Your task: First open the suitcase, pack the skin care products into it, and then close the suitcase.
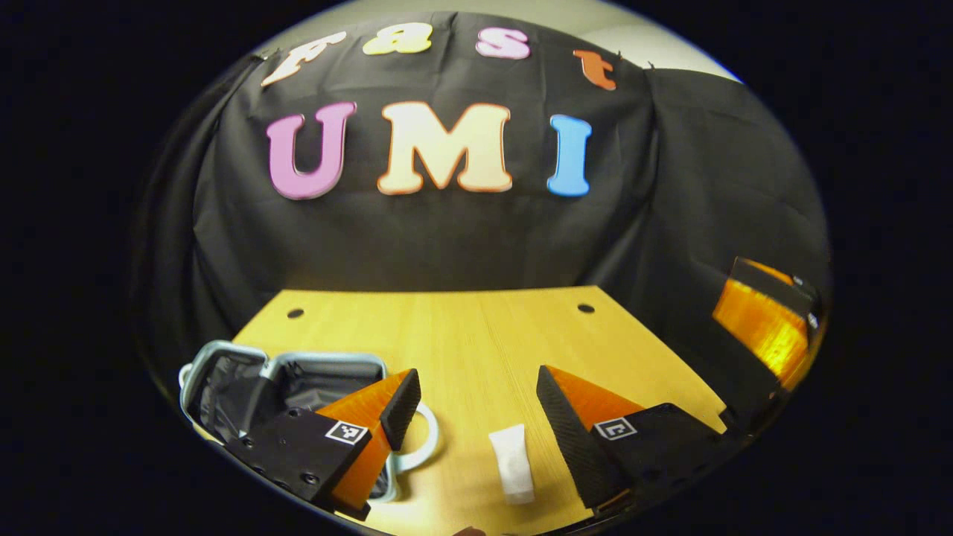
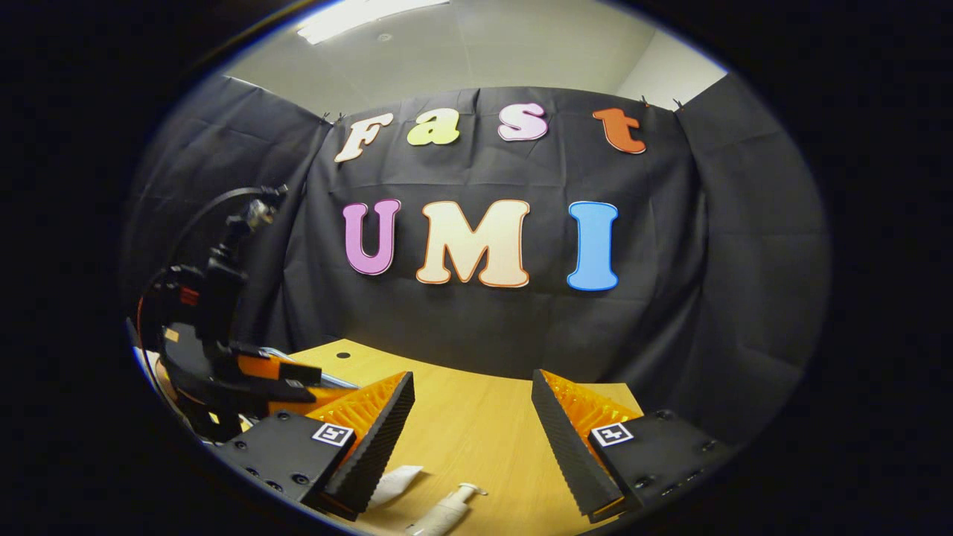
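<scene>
In the left gripper view a small suitcase (image 1: 246, 391) with a pale rim lies open on the wooden table (image 1: 461, 335) at the lower left, showing its dark lining. A white ring handle (image 1: 426, 439) sticks out beside it. My left gripper (image 1: 473, 402) stands open above the table, and a white tube (image 1: 512, 461) lies between its fingers, lower down. In the right gripper view my right gripper (image 2: 473, 406) is open over the table. A white tube (image 2: 394, 482) and a white pump bottle (image 2: 447, 510) lie below it. The left gripper (image 2: 223, 372) appears at the far left.
Black cloth walls close the table at the back and sides. Two small holes (image 1: 295, 313) (image 1: 586, 307) sit near the table's far corners. The other gripper's body (image 1: 767, 320) shows at the right edge of the left gripper view. Bare tabletop stretches ahead of both grippers.
</scene>
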A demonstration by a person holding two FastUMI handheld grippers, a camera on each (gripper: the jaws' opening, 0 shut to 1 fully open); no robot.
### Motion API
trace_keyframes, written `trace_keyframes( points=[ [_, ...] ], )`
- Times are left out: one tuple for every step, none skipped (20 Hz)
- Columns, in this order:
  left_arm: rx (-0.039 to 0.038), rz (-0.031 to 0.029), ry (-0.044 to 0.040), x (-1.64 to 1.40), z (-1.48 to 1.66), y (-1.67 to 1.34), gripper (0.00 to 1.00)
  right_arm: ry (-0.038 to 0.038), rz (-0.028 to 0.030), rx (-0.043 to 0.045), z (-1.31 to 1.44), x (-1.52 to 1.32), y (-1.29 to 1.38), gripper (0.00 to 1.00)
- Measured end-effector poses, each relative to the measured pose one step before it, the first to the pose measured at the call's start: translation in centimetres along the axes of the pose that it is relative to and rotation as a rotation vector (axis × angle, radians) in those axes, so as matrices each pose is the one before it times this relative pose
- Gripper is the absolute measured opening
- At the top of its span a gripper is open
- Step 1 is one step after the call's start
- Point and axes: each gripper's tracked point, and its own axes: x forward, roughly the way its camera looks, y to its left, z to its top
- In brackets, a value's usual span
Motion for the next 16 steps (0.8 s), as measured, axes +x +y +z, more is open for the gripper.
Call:
trace_keyframes(
  points=[
    [-0.01153,-0.01243,0.03649,-0.096,-0.81,-0.582,0.95,0.00712,-0.00585,-0.00448,-0.158,-0.215,-0.293,1.0],
    [-0.00981,-0.01202,0.03552,-0.189,-0.763,-0.465,0.96,0.00611,-0.00594,-0.00378,-0.237,-0.208,-0.338,1.0],
    [-0.00632,-0.01039,0.03123,-0.249,-0.514,-0.353,0.96,0.00536,-0.00647,-0.00373,-0.106,-0.163,-0.357,1.0],
    [-0.00319,-0.00973,0.02788,0.099,-0.723,-0.271,0.96,0.00543,-0.00765,-0.00331,-0.197,-0.187,-0.351,1.0],
    [-0.00305,-0.00622,0.03065,0.089,-0.749,-0.149,0.97,0.00618,-0.00655,-0.00212,-0.155,-0.083,-0.303,1.0],
    [-0.00431,-0.00909,0.03225,0.107,-0.91,-0.2,0.94,0.00872,-0.00644,-0.00121,-0.301,-0.108,-0.28,1.0],
    [-0.00993,-0.00508,0.03107,0.352,-0.885,-0.1,0.96,0.00995,-0.00725,-0.0003,-0.253,-0.08,-0.286,1.0],
    [-0.01086,-0.00822,0.03165,1.051,-1.258,-0.347,0.97,0.00813,-0.0057,0.00166,-0.195,-0.062,-0.209,1.0],
    [-0.01199,-0.00231,0.02861,0.911,-1.013,-0.228,0.97,0.00731,-0.00524,0.00263,-0.122,0.036,-0.183,1.0],
    [-0.00979,0.00221,0.03066,1.016,-1.153,0.14,0.97,0.00791,-0.00295,0.00273,-0.169,0.023,-0.074,1.0],
    [-0.00761,0.00346,0.0313,0.773,-1.021,0.142,0.97,0.0114,-0.00171,0.00243,-0.344,0.102,-0.014,1.0],
    [-0.01061,0.00062,0.0288,0.739,-1.058,0.026,0.97,0.01968,-0.00039,0.00484,-0.641,0.254,0.069,1.0],
    [-0.00876,0.00135,0.02468,0.821,-0.814,0.128,0.97,0.02575,0.00022,0.00914,-0.743,0.308,0.103,1.0],
    [-0.00808,0.00144,0.01692,0.534,-0.674,0.295,0.98,0.03316,-0.00093,0.01051,-0.957,0.307,0.042,1.0],
    [-0.00815,0.00336,0.01453,0.396,-0.58,0.217,0.98,0.037,-0.00239,0.01114,-1.0,0.344,-0.033,1.0],
    [-0.01211,-0.00313,0.01118,0.501,-0.676,0.099,0.96,0.03172,-0.00222,0.01045,-0.857,0.363,0.075,1.0]
  ],
)
